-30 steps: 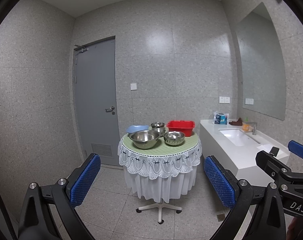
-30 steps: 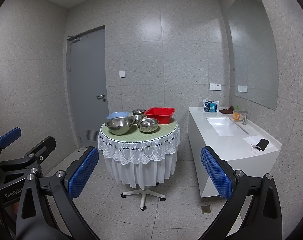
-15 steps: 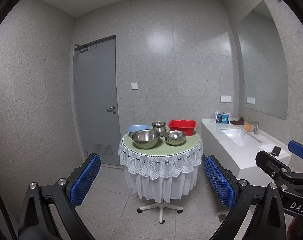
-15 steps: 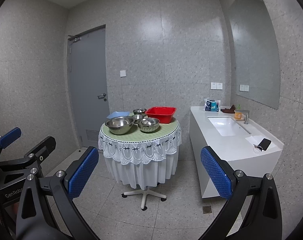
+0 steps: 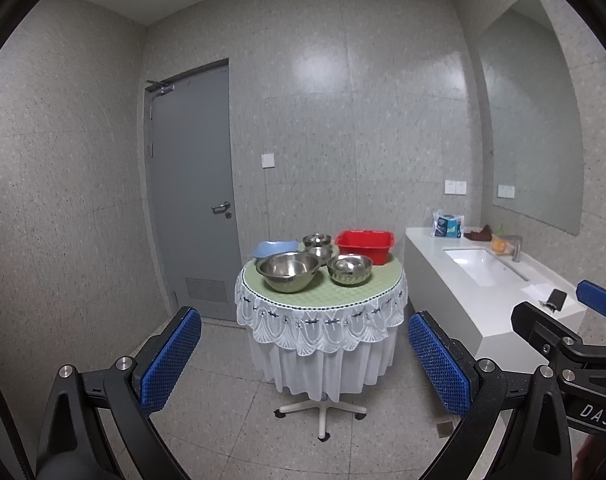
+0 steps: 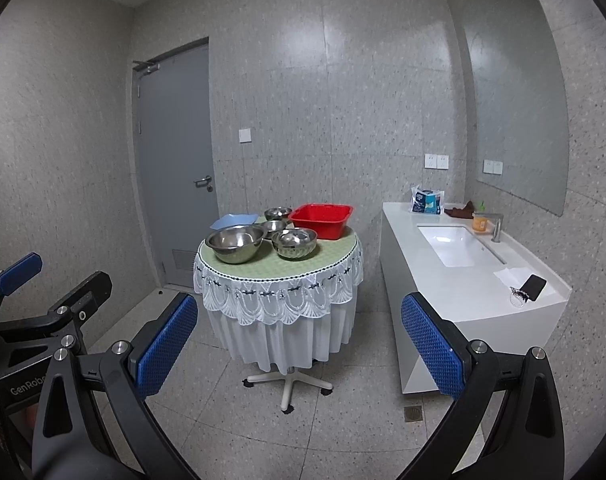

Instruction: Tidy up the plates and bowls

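A round table [image 5: 323,292] with a green top and white lace skirt stands ahead in a tiled room. On it sit a large steel bowl [image 5: 287,271], a medium steel bowl [image 5: 349,269], two small steel bowls [image 5: 317,240] behind them, a blue plate [image 5: 274,247] and a red tub [image 5: 365,245]. The same set shows in the right wrist view, with the large bowl [image 6: 235,243] and red tub [image 6: 322,220]. My left gripper [image 5: 303,364] and right gripper [image 6: 299,344] are both open and empty, well short of the table.
A white sink counter [image 5: 487,280] runs along the right wall with a phone [image 6: 531,287], a packet [image 6: 426,203] and a faucet [image 6: 497,227]. A grey door [image 5: 195,184] is shut at the left. The table stands on a wheeled base [image 5: 322,416] on tiled floor.
Both views have drifted slightly toward the table, which looks a little larger. The grippers stay open and nothing on the table has moved.
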Available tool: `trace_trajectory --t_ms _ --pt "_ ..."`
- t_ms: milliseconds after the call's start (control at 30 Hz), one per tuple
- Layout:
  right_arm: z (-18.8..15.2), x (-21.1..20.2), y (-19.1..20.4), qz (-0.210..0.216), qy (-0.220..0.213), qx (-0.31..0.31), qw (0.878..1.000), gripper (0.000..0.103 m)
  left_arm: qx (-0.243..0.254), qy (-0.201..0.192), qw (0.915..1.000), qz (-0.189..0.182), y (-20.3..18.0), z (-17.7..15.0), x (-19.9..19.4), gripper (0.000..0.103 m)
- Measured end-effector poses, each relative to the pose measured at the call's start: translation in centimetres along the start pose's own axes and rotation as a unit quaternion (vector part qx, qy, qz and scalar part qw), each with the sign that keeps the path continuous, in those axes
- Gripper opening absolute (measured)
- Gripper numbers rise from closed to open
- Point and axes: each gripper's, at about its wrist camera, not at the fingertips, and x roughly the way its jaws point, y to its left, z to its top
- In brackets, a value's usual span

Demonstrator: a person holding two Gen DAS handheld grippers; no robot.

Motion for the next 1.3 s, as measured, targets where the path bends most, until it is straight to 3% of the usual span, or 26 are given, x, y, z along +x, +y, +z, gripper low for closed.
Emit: trace_trajectory --t_ms 400,633,900,1300 --pt "-0.3 2.5 -1.7 0.001 0.019 0.009 1.0 0.103 0.003 0.02 0.9998 0.0 -1.3 1.5 2.8 0.102" --pt "-0.2 5.6 -2.3 0.002 0.036 0.019 0.999 0.103 0.006 0.039 0.9992 -0.001 -1.4 2.6 6.5 0.102" --pt "0.1 11.9 -1.9 -0.009 0.056 0.026 0.998 0.103 0.007 0.06 0.9981 -0.015 -0.2 4.8 14.9 0.102" --pt "4.7 25.2 0.4 -0.046 0.067 0.052 0.995 0.103 0.02 0.06 0.9958 -0.066 5.8 11.7 33.6 0.102"
